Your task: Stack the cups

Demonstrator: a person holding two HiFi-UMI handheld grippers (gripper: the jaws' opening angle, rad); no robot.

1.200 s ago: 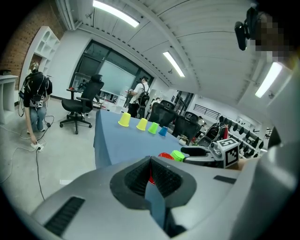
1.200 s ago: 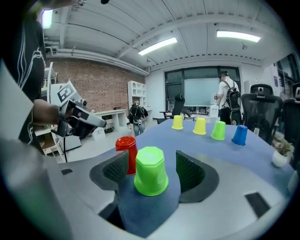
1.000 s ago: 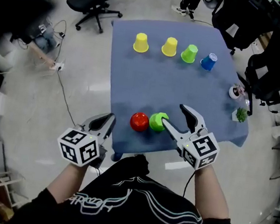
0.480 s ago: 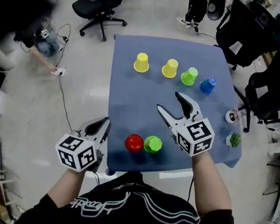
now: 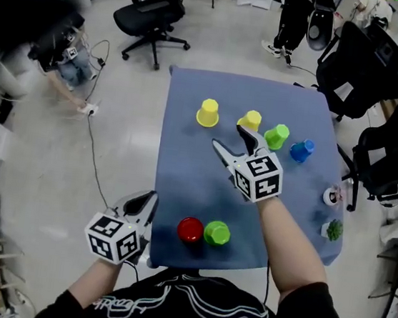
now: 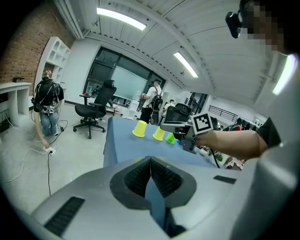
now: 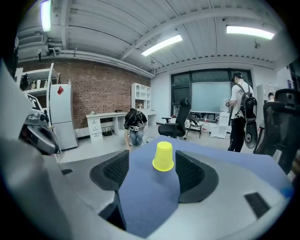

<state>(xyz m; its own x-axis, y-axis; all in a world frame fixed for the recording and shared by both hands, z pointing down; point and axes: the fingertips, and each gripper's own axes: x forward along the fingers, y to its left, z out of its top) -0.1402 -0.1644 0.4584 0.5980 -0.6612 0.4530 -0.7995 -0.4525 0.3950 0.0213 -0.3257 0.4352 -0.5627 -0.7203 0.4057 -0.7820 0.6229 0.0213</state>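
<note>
Along the far side of the blue table (image 5: 184, 160) stand upside-down cups: a yellow cup (image 5: 208, 113) (image 7: 163, 156), a second yellow cup (image 5: 250, 120), a green cup (image 5: 276, 136) and a blue cup (image 5: 301, 150). A red cup (image 5: 190, 229) and another green cup (image 5: 216, 232) sit side by side near the front edge. My right gripper (image 5: 227, 136) (image 7: 152, 176) is open and empty, just short of the two yellow cups, with the left one framed between its jaws ahead. My left gripper (image 5: 147, 202) (image 6: 150, 164) is shut and empty at the table's front left corner.
A small potted plant (image 5: 334, 230) and a white item (image 5: 331, 196) sit at the table's right edge. Black office chairs (image 5: 155, 16) stand behind and to the right. A cable (image 5: 92, 149) runs over the floor on the left. A person (image 5: 292, 18) stands beyond the table.
My right gripper has moved away from the front green cup, forward across the table to the far yellow cups, still open. The left gripper has stayed near the front left corner.
</note>
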